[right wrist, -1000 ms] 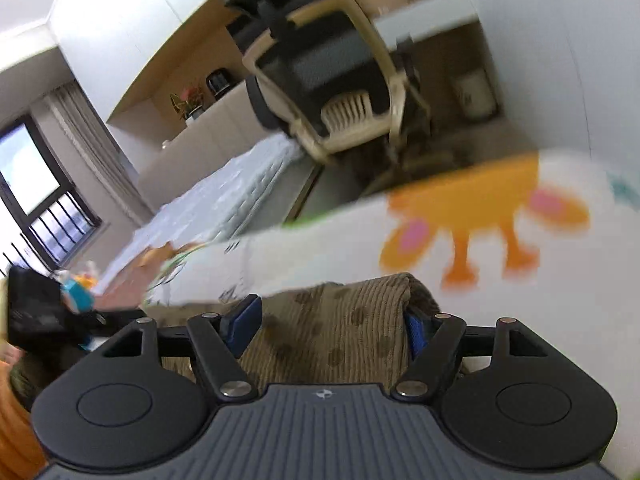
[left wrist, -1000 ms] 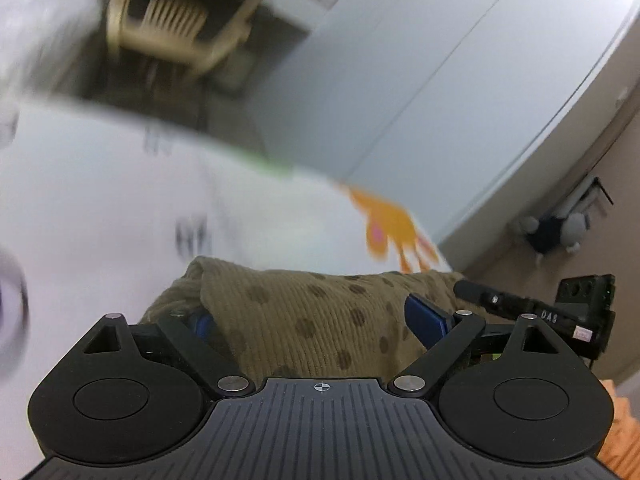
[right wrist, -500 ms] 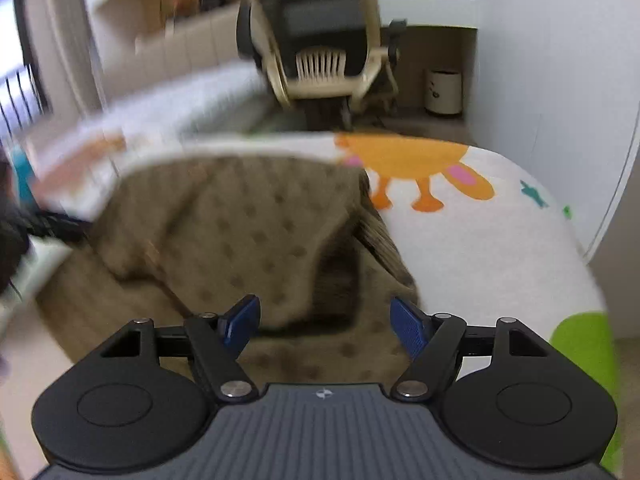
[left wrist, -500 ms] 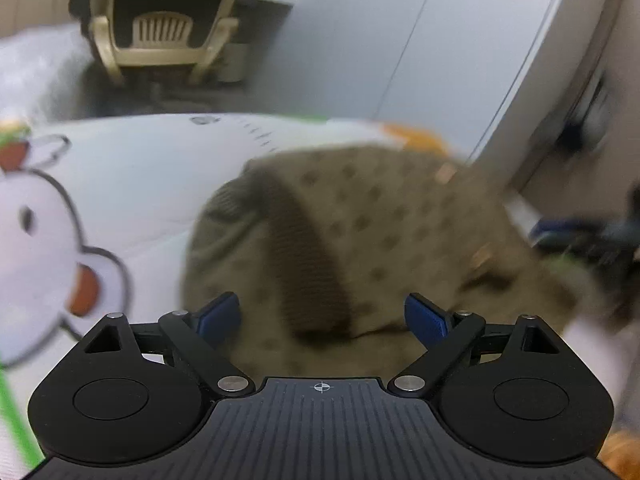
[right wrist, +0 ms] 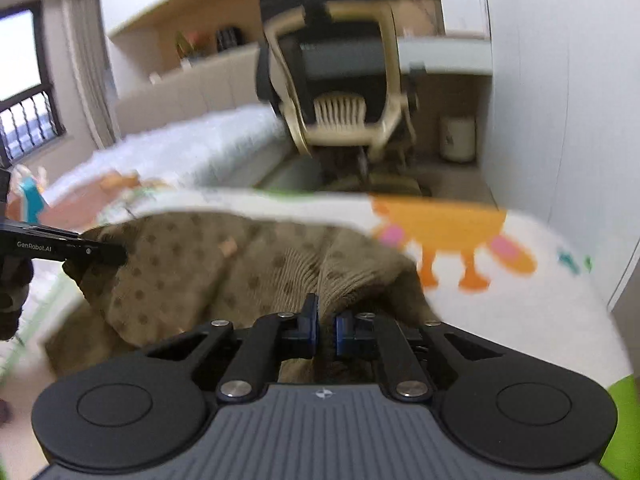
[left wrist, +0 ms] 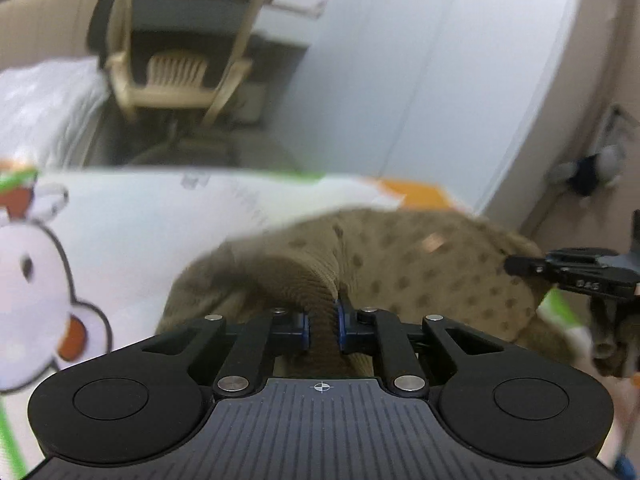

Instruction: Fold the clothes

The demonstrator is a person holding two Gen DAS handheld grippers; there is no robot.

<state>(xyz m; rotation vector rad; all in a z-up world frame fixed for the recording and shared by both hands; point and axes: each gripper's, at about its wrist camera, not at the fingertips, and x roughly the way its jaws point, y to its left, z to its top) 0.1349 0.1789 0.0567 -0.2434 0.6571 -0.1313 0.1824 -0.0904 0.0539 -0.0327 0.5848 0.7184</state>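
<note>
Pinching the brown dotted garment [left wrist: 400,264] in both closed grippers, we hold left gripper [left wrist: 322,326] and right gripper [right wrist: 326,330] over a cartoon-printed sheet [right wrist: 540,300].

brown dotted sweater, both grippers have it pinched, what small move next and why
Probably lift both together: the left gripper and right gripper are each shut on a fold of the brown dotted sweater, which lies bunched on the cartoon-print sheet.

I'm working in a home bedroom. A white quilted mattress [right wrist: 192,148] lies beside a cream-framed mesh office chair [right wrist: 340,92], with tall white wardrobe doors [left wrist: 420,80] and a cartoon-printed white sheet [left wrist: 120,216] nearby.
</note>
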